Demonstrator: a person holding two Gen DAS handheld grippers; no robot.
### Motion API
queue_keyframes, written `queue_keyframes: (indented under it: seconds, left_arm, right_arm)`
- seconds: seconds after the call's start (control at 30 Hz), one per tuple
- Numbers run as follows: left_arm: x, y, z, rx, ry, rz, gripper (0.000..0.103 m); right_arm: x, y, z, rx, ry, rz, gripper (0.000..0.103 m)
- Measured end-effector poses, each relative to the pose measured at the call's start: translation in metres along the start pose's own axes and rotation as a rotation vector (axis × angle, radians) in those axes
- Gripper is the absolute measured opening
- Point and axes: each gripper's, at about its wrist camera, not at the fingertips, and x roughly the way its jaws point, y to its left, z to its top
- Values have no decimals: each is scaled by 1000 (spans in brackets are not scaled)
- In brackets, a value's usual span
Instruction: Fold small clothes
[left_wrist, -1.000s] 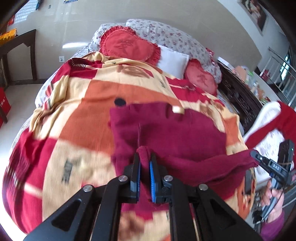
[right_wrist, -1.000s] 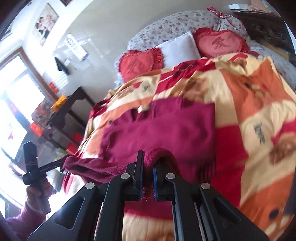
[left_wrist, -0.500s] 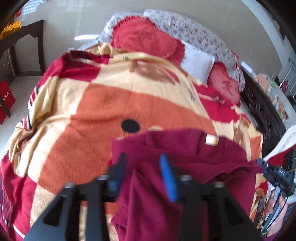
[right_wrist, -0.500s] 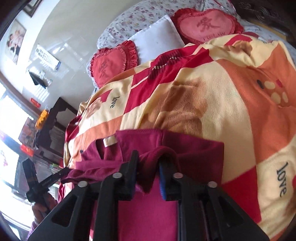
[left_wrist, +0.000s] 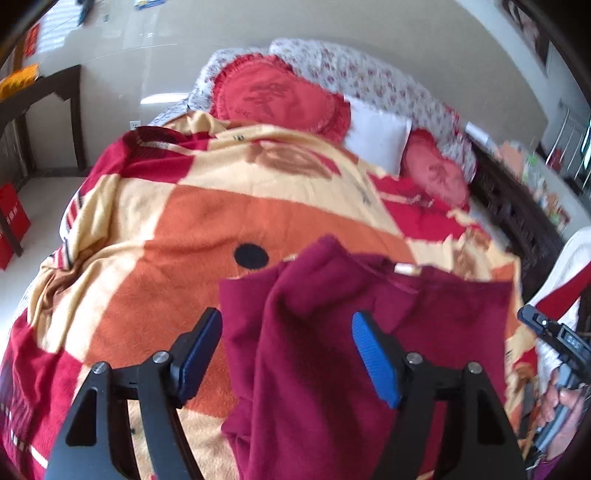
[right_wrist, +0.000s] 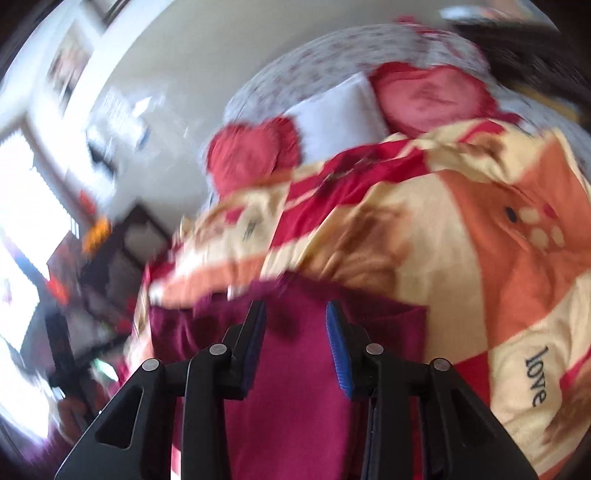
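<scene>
A dark red small garment (left_wrist: 332, 350) lies folded over on the checked blanket (left_wrist: 184, 236), its white neck label (left_wrist: 405, 268) facing up. My left gripper (left_wrist: 286, 345) is open wide, its blue pads either side of the folded cloth and not gripping it. In the blurred right wrist view the same garment (right_wrist: 291, 387) lies under my right gripper (right_wrist: 295, 332), which is open with cloth showing between the pads. The other gripper (left_wrist: 550, 332) shows at the right edge of the left wrist view.
Two red heart cushions (left_wrist: 277, 96) and a white pillow (left_wrist: 376, 136) lie at the head of the bed. A dark wooden table (left_wrist: 40, 99) stands by the wall on the left. A dark carved bedside unit (left_wrist: 517, 221) runs along the right.
Both grippers carried the garment's lower edge forward over its top part, then opened and let it go. The left opened first, the right after.
</scene>
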Motion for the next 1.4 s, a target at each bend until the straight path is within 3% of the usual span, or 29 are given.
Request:
queue_keyframes:
  seconds: [0.07,0.2,0.3,0.43,0.57,0.7,0.83,1.0,1.07,1.13,1.17,1.2,1.3,1.4]
  left_arm:
    - [22,-5,3,-16,36,12,77]
    - [64,2,9,-59,92,89,77]
    - [88,12,11,-72,126,128,81]
    - [84,19,7,-73,125,93,83]
    - [46,30,-2,-55,99,30,82]
    - [-4,35,-23,15,66,-19,83]
    - [-31,33,-56,81,119,-67,83]
    - [-17,27,-101,90,217,-66,82]
    - [-6,25,-111,64,246,-66,73]
    - [-1,21,-118,53,255,-71,55]
    - [-3,19,-119,55,248,-74,49]
    - [-6,16,-119,55,249,-87,32]
    - [-18,13,-122,73,227,-62,22]
    - [-16,15,-126,71,226,-52,21]
  right_arm:
    - [24,21,-5,-96,49,-44,15]
    - [65,26,1,-130,44,-122,15]
    - [91,8,13,-75,31,-202,14]
    - [105,-10,18,-9,45,-213,11]
    - [75,-5,14,-4,64,-167,12]
    - [23,-1,-18,-47,104,-91,20]
    - [-13,-5,-57,-64,143,-88,21]
    - [-28,-18,-98,-6,177,-97,23]
    - [-20,-21,-110,19,206,-101,23]
    - [-12,-19,-116,38,217,-83,21]
    - [-7,-17,-118,39,230,-69,14]
    - [-5,-13,-119,18,240,-77,0]
    - [-24,-5,-116,-22,194,-85,0]
    - [-39,-7,-117,-20,186,-103,0]
